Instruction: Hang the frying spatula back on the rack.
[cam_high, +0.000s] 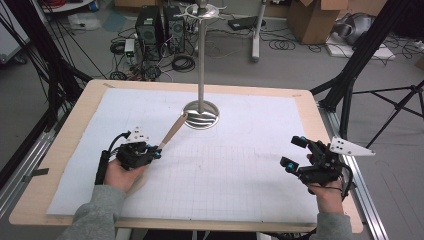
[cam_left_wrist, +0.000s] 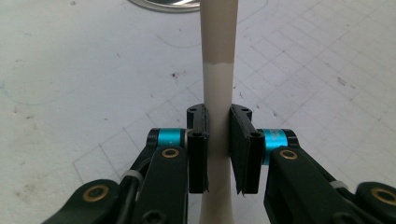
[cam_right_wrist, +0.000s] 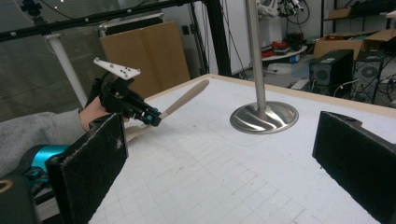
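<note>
The room behind was messy, with computers, cables and cardboard boxes on the floor. In front stood a wooden table (cam_high: 60, 150) covered with white grid paper (cam_high: 225, 170). A shiny metal stand (cam_high: 201, 114) with a tall pole rose from the middle of the paper.

The left gripper (cam_high: 156, 150) pinched a wooden utensil handle (cam_high: 172, 132), its pads pressed on both sides of the pale stick (cam_left_wrist: 217, 88). The handle was off the paper, slanting up toward the stand's round base, its tip close beside it.

The right gripper (cam_high: 294, 151) rested near the right edge of the table, its jaws spread wide and holding nothing.

It looked like the carrying step, with the utensil already picked up. Next, the left hand would probably need to lift it higher toward the top of the stand, maybe to hang it there.
</note>
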